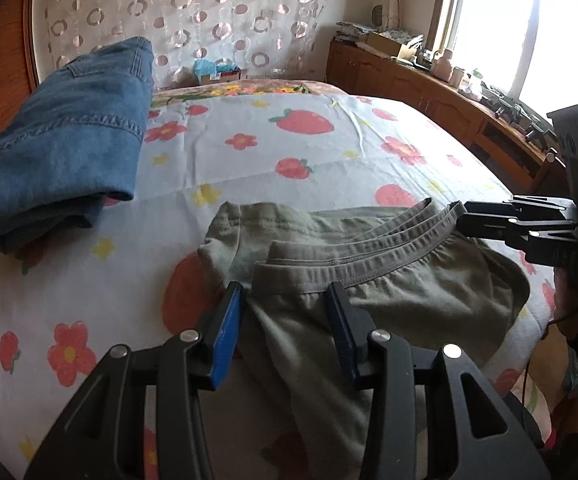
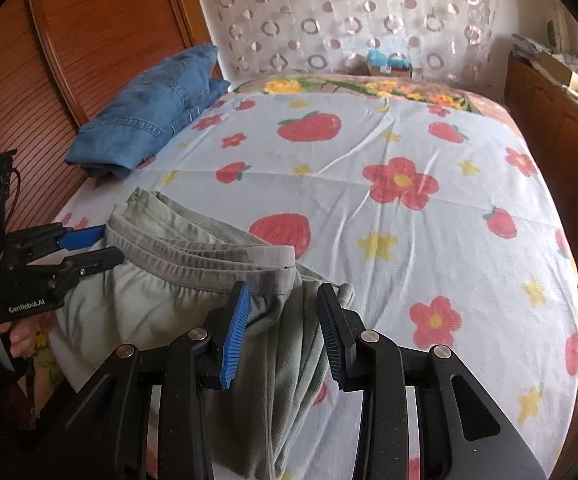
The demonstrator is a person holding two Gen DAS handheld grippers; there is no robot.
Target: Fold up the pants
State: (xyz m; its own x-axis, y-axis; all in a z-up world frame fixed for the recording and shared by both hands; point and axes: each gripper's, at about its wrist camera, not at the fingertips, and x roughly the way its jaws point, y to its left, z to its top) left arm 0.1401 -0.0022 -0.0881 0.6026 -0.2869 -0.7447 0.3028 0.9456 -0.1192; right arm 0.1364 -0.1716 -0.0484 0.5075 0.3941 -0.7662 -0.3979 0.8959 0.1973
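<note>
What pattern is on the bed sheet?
Red strawberries and red and yellow flowers on white sheet; clearest in right wrist view.

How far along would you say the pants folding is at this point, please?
Done: folded blue denim jeans sit at the bed's far corner. In hand: grey-green cotton pants lie waistband-up on the strawberry-print sheet, both claws, left and right, open at the waistband ends. Left: apparently every fold.

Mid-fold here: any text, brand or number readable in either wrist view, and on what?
"GenRobot.AI": white print on the black body of the left gripper, seen in the right wrist view.
Boxes at the bed's far end: print too small and blurred to read.
Pants, jeans, sheet: no text visible.
</note>
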